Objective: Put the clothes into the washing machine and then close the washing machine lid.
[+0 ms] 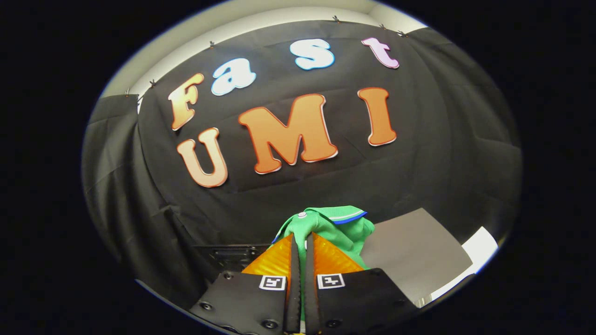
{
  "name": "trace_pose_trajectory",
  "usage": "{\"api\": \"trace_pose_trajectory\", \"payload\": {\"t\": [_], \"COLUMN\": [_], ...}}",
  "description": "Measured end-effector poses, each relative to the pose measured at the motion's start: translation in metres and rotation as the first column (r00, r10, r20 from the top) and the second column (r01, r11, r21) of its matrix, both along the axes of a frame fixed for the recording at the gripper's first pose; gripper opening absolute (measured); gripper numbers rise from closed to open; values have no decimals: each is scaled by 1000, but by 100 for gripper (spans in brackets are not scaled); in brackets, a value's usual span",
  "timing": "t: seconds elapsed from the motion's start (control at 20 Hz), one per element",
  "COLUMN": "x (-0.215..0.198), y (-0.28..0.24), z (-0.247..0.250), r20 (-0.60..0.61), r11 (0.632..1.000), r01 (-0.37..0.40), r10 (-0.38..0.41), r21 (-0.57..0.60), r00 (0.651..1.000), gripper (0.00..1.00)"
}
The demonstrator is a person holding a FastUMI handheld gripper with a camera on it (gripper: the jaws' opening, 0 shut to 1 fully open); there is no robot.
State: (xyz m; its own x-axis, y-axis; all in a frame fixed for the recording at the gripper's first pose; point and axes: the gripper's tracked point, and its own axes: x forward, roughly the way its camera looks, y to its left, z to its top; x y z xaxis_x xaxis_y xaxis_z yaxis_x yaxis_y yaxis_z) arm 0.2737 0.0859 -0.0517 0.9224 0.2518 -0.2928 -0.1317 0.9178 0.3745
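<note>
My gripper (302,238) is shut on a green garment (342,229), pinching a fold of the cloth between both fingers. The garment has a white-and-blue striped collar edge and a small white button near the fingertips. It bunches up above and to the right of the fingers and hangs lifted in the air in front of the black cloth wall. Just behind the fingers on the right, a flat grey panel (414,253) slopes up, likely the washing machine's raised lid. A dark part of the machine (233,255) shows to the left of the fingers.
The black cloth wall (419,153) stands close ahead and wraps round the left side. A white surface (482,244) lies beyond the grey panel on the right.
</note>
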Motion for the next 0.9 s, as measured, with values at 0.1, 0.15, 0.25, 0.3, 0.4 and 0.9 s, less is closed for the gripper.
{"api": "trace_pose_trajectory", "payload": {"t": [0.1,0.15,0.25,0.3,0.4,0.9], "x": [-9,-12,-18,-18,-15,4], "y": [33,50,85,101,134,284], "z": [12,17,20,15,4,-99], "r20": [25,36,48,39,20,-98], "r11": [1000,999,994,991,983,953], "r01": [-26,-43,-84,-102,-127,-266], "r10": [26,42,81,99,125,281], "r21": [12,27,66,82,130,146], "r00": [999,998,996,994,992,955], "gripper": [11,11,11,11,11,11]}}
